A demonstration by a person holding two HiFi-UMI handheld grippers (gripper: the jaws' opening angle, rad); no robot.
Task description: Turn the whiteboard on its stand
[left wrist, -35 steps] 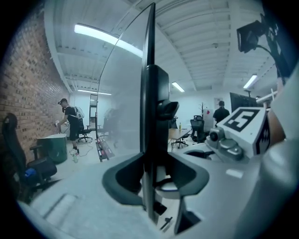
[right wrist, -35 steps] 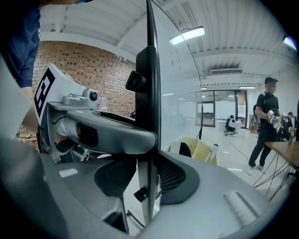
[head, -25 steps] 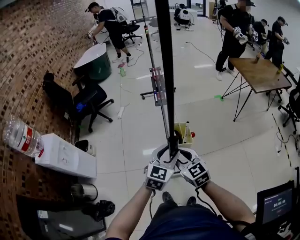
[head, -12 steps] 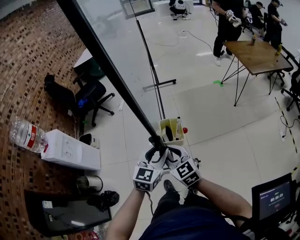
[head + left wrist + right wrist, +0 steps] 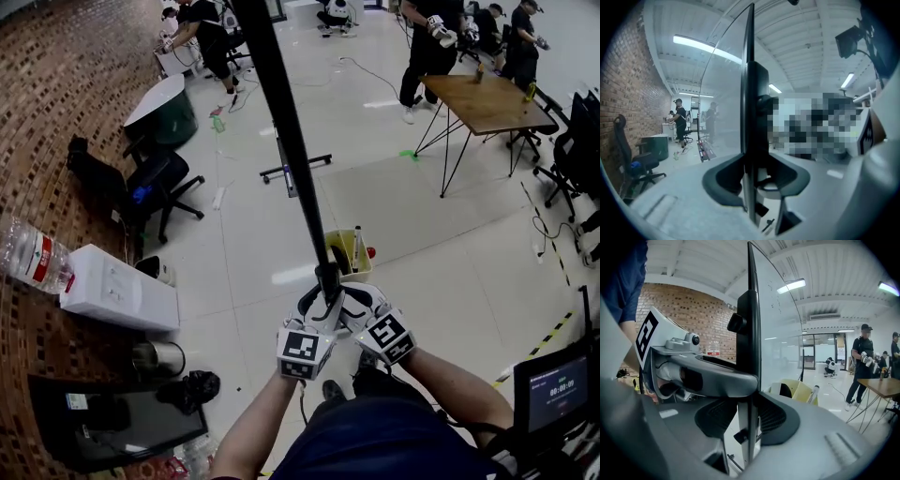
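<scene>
The whiteboard (image 5: 286,141) shows edge-on in the head view, its black frame rising from my hands to the top of the picture. My left gripper (image 5: 322,305) and right gripper (image 5: 345,302) sit side by side at the frame's lower end, each clamped on it. In the left gripper view the frame (image 5: 749,117) runs between the dark pads (image 5: 724,180), and these jaws have just been closing on it. The right gripper view shows the frame (image 5: 752,333) pinched between its pads (image 5: 778,416), with the left gripper (image 5: 693,371) close beside.
A yellow bin (image 5: 337,246) with a bottle stands on the floor just beyond the grippers. A white box (image 5: 117,291) and a brick wall (image 5: 56,112) are at the left, an office chair (image 5: 150,183) farther back. A wooden table (image 5: 487,98) and several people are at the far right.
Both grippers have travelled together with the board's edge. The frame stood upright, leaned hard to the upper left half a second ago with the board's face showing, and now leans less, edge-on again.
</scene>
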